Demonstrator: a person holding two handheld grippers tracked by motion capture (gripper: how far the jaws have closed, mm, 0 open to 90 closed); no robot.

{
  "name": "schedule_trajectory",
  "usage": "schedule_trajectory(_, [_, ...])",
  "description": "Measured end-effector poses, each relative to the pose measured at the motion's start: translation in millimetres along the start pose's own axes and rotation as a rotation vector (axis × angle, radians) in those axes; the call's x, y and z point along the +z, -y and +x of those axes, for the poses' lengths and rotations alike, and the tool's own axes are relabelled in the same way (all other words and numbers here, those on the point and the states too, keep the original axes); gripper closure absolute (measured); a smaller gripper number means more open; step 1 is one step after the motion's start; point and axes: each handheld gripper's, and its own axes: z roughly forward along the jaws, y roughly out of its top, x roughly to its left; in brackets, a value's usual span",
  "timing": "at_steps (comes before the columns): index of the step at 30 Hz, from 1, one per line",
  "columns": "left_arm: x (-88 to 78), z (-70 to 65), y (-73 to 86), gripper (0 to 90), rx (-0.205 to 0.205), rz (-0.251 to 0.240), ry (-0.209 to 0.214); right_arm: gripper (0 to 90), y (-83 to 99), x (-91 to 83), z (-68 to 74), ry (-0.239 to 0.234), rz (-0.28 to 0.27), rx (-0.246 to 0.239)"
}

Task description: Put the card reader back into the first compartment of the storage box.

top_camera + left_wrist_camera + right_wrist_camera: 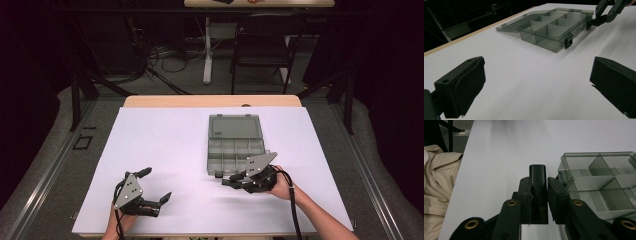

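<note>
Here the box, a smoky grey compartment case, lies open on the white table, right of centre in the high view, with its lid folded flat on the far side and its dividers bare. Two black latches hang from its near wall; in the left gripper view one latch hangs loose at the front of the box.

The right gripper lies low at the box's near left corner, held by the right hand, its jaws pointing left across the table. In the right gripper view its jaws are pressed in on a black latch, which stands up between the pads, the box corner just to the right of it. In the left gripper view the same gripper's tips meet at the latch on the box's far corner.

The left gripper rests on the table near the front edge, well apart from the box, in the left hand. Its jaws are spread wide with bare table between them.

A beige cloth lies beyond the table edge in the right gripper view.
</note>
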Motion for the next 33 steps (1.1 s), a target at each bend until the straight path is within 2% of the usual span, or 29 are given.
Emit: schedule_trajectory(33, [-0.3, -0.2, -0.3, 0.0, 0.0, -0.003, -0.002, 73.6, -7.9, -16.4, -0.3, 0.055, -0.028, 0.0])
